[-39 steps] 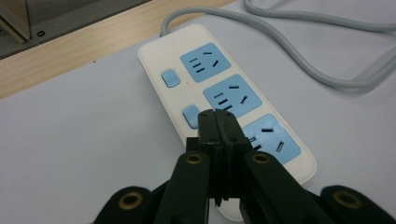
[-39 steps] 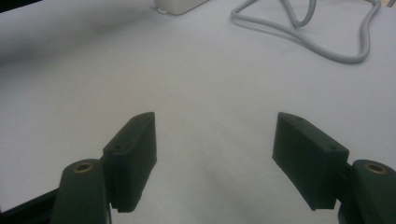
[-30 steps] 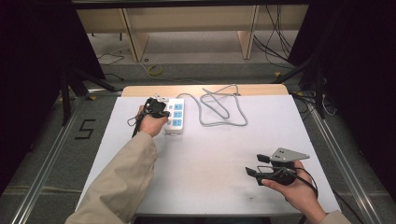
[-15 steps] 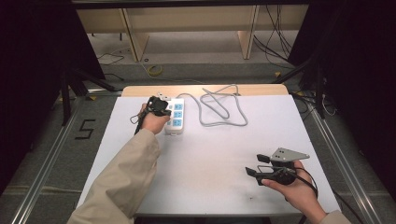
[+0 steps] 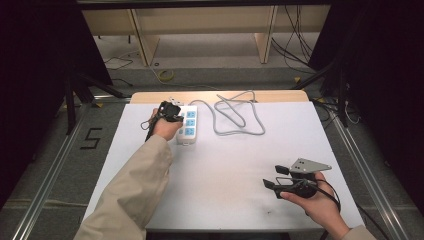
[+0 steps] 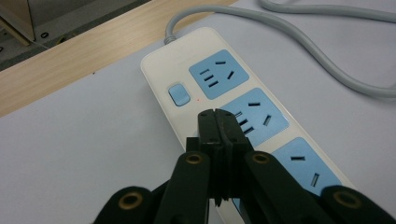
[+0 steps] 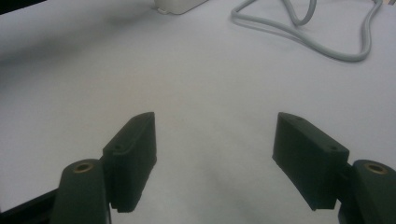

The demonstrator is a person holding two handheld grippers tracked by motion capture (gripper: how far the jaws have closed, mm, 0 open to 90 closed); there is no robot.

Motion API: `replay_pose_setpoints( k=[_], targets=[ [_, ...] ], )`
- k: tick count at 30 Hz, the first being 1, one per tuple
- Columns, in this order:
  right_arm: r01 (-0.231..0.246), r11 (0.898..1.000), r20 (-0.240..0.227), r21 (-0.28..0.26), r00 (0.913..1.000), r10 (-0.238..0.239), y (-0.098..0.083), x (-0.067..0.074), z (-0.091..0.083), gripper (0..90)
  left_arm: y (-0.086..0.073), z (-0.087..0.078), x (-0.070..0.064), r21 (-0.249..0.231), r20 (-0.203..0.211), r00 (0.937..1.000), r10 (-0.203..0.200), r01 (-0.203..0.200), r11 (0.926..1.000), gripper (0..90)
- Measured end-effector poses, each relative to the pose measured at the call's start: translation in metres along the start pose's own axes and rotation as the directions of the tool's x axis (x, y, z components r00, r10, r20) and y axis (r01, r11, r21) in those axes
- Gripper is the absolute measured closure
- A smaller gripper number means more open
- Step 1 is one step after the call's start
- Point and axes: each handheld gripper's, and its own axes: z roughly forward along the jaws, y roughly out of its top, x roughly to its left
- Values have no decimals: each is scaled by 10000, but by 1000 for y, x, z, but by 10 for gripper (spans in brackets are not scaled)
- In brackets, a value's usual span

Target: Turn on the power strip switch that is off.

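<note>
Nothing of note has moved since the earlier frame: both hands sit where they were. Largest is the white counter (image 5: pixel 225 175), bare across its middle and near side, so there is ample room to work, though its far edge runs close behind the power strip (image 5: pixel 186 123), with a wooden ledge (image 6: pixel 70 51) just beyond. The power strip lies at the far left of the counter, its grey cable (image 5: pixel 235 115) looping loosely to the right. It looks like a light, rigid, smooth plastic body that would slide if pushed, best gripped across its narrow sides; the cable is limp and would drag. The left claw (image 6: pixel 215 122) is clenched with nothing between its jaws, its tip over the strip beside the blue switch (image 6: pixel 179 94). The right claw (image 7: pixel 214 154) rests released and empty, near the counter's right front corner.
</note>
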Motion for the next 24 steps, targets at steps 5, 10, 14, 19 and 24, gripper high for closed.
replay_pose_setpoints(
  k=[5, 10, 14, 19, 24],
  targets=[
    [35, 10000, -29, 67, 10000, -34, 0, 0, 0, 307, -1, 2, 1, 61, -52, 10000, -9, 9, 10000, 898],
    [28, 10000, -27, 91, 10000, -27, 0, 0, 0, 307, -1, 6, 2, 159, 0, 9999, -110, 110, 9998, 899],
    [49, 9999, -33, 95, 10000, -49, 0, 0, 1, 307, -1, 8, 1, 193, 8, 9999, -109, 109, 9998, 899],
    [24, 9999, -41, 104, 10000, -23, 0, 0, 0, 307, 3, 10, -1, 274, 35, 9999, -122, 121, 9996, 898],
    [12, 9999, -63, 100, 10000, -11, 0, 0, 0, 307, 5, 11, -3, 268, -63, 10000, -75, 77, 9996, 899]
  ],
)
